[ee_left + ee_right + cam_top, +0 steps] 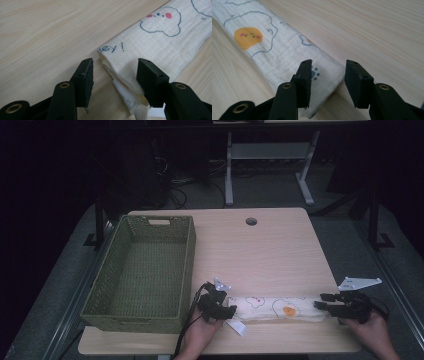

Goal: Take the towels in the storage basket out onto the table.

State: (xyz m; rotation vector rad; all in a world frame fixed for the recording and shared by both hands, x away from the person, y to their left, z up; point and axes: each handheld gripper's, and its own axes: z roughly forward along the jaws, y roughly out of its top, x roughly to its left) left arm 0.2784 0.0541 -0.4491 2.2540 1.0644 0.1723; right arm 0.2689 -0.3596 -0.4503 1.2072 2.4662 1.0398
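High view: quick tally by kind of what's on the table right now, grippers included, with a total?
Green woven basket: 1
Folded printed cloth: 1
Grippers: 2, left gripper and right gripper, one at each end of the cloth, jaws apart
Total: 4

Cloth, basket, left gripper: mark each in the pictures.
cloth [275,309], high view, middle of the folded strip
basket [191,251], high view, right wall
left gripper [115,75], left gripper view, midway between its open fingertips
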